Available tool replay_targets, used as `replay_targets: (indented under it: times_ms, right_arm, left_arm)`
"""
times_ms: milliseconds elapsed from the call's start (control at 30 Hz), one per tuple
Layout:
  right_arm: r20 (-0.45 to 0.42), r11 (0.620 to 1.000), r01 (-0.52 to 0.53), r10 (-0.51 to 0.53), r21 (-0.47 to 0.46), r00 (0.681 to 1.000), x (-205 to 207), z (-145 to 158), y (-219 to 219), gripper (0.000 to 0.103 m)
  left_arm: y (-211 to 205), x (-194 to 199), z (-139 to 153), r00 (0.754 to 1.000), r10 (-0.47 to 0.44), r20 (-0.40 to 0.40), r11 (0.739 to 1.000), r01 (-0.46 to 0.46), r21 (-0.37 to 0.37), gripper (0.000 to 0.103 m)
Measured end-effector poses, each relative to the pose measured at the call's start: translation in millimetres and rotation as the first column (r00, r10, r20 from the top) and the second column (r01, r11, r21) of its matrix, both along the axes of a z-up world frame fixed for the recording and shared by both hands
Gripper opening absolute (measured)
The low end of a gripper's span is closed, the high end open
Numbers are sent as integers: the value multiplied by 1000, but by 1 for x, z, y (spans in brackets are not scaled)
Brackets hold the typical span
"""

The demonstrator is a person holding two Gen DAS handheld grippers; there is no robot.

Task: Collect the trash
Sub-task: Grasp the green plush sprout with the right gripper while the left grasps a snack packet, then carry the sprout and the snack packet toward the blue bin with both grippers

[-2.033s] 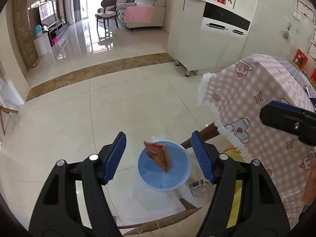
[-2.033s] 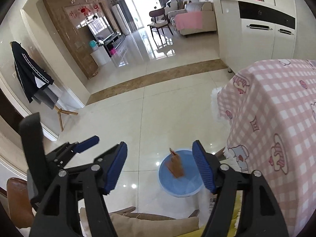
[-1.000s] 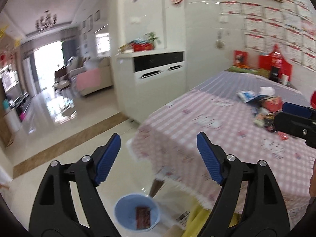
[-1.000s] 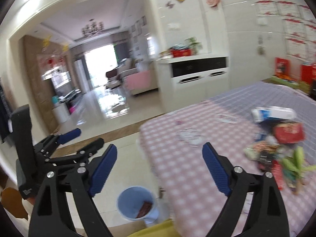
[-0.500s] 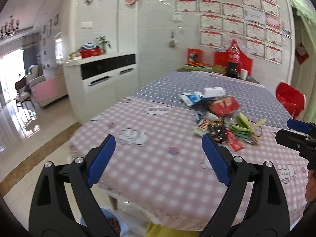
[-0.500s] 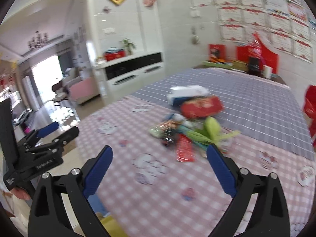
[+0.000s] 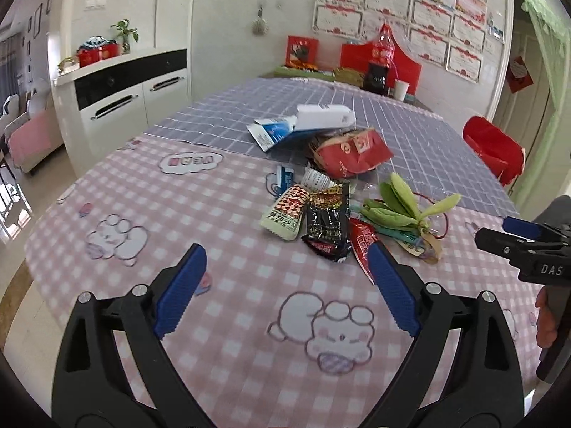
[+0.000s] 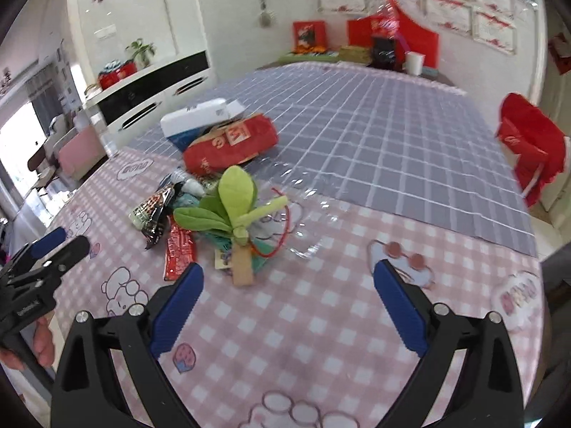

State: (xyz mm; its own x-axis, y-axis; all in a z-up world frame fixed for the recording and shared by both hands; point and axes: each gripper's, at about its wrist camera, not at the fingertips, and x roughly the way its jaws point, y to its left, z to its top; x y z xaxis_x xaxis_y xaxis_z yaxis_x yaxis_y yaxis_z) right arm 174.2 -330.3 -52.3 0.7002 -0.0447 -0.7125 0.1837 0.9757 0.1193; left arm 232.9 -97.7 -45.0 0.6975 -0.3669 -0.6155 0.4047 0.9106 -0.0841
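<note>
A pile of trash lies mid-table on the pink checked cloth [image 7: 221,221]: a black wrapper [image 7: 326,226], a green-white sachet [image 7: 285,210], a red wrapper [image 7: 362,246], green leaves [image 7: 403,207], a red bag [image 7: 351,155] and a white-blue box [image 7: 314,121]. My left gripper [image 7: 285,285] is open and empty, just short of the pile. My right gripper [image 8: 287,301] is open and empty, near the leaves [image 8: 232,203] and the red wrapper [image 8: 180,249]. Each gripper shows at the edge of the other's view.
A grey checked cloth [image 7: 357,107] covers the far half of the table. A white cabinet [image 7: 132,92] stands to the left. A red chair [image 7: 494,153] is at the right. A cola bottle [image 7: 380,60] and a paper cup [image 7: 401,90] stand at the far end.
Both grippers swung up from the blue bin on the floor to the tabletop and came closer to the trash pile. Both stayed open and empty.
</note>
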Motion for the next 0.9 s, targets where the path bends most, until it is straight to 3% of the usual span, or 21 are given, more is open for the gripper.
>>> replay_targets:
  times_ms: [300,400,467,533,567,633,667,700,733,767,800,867,900]
  right_arm:
    - [-39,981,-193,193,12,980,63,-10,28,93]
    - [-91,977,-214,214,7,973,78,-19,32,64]
    - [-115,978,-207,210,35,971,86,-26,30,60]
    - [-128,980,-193,199,55,972,94,-32,27,37]
    - [-124,978,-195,203,70,971,95,-34,25,35]
    - [-119,977,-193,203,86,972,94,-32,21,20]
    - [-113,979,-190,198,79,974,91,-29,20,20]
    - [-95,979,-186,193,80,977,88,-25,19,19]
    - [-86,979,-185,192,84,978,86,-23,17,18]
    - [-71,978,-185,192,95,979,83,-19,16,17]
    - [-62,978,-184,191,97,980,81,-16,16,17]
    - [-50,979,-182,187,94,981,79,-11,15,17]
    - [-45,980,-175,180,93,983,77,-10,15,17]
  left_arm:
    - [-8,45,-14,996,36,-87,999,-33,37,90]
    - [-8,59,-22,991,53,-119,998,-49,43,91]
    - [-10,68,-28,988,58,-140,997,-49,60,91]
    - [-16,83,-35,981,42,-191,997,-29,72,91]
    - [-17,88,-37,977,30,-211,998,-17,60,91]
    - [-15,98,-38,970,37,-238,999,-33,21,91]
    - [-15,101,-37,970,33,-239,999,-30,15,88]
    - [-17,104,-37,971,11,-239,1000,-8,16,75]
    - [-19,105,-37,974,4,-226,1000,3,29,54]
    - [-21,106,-37,976,-1,-217,999,11,43,47]
    - [-22,108,-37,975,-16,-220,999,25,35,34]
    - [-21,109,-37,974,-28,-225,999,32,14,31]
    - [-20,108,-37,974,-35,-225,999,38,9,23]
